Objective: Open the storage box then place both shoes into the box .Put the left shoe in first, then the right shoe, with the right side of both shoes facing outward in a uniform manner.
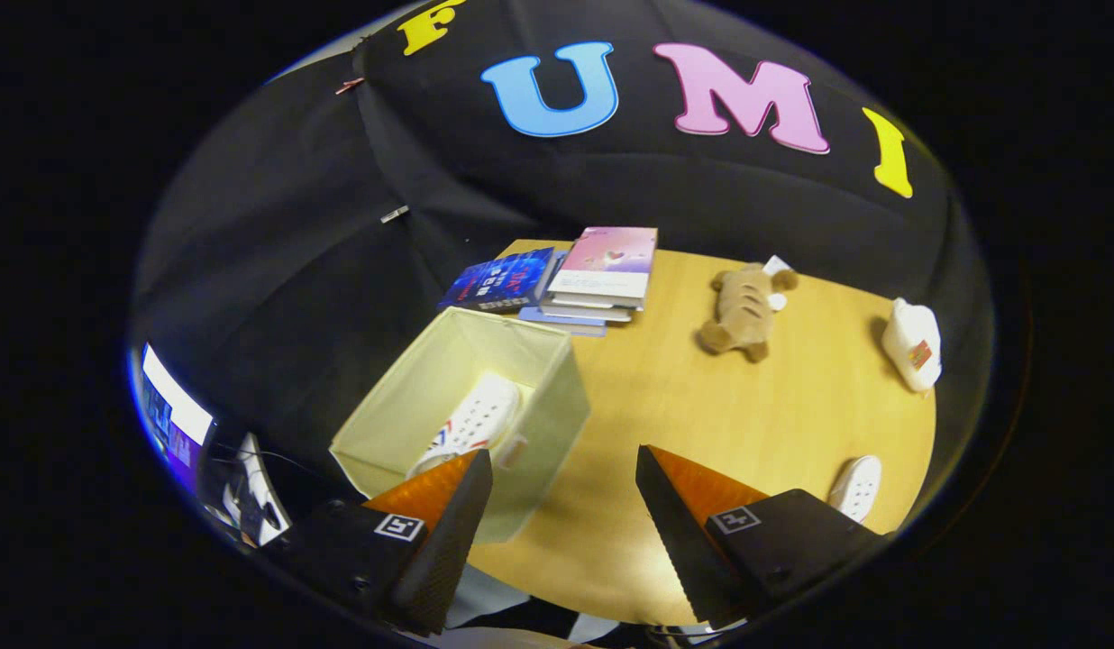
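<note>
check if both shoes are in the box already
No: one shoe lies in the box, the other shoe sits on the table beside the open, empty tongs.

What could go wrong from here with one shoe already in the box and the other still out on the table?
1. The second shoe lies near the table edge, beyond the right finger; a clumsy grab could knock it off.
2. The first shoe already lies in the storage box, so the second may land on it or face the wrong way.
The gripper has its jaws open, holding nothing.
</note>
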`<control>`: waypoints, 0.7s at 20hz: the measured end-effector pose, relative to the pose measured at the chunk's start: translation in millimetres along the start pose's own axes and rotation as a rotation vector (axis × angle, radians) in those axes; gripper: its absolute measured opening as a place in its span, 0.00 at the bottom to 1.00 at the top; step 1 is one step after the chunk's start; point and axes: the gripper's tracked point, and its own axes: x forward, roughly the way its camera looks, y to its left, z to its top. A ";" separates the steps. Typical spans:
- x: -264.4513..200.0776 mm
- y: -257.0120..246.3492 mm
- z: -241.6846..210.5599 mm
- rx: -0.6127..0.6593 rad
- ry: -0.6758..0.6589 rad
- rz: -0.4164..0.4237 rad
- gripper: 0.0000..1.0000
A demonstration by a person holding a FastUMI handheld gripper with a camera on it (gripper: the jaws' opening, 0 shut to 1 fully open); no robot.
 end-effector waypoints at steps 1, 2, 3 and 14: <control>-9.4 -19.9 -6.0 -0.021 -0.007 -0.024 0.99; -16.6 -38.3 -12.4 -0.033 -0.008 -0.045 0.99; -24.3 -56.9 -18.7 -0.040 -0.008 -0.062 0.99; -83.3 -275.4 -141.2 0.011 0.128 -0.321 0.99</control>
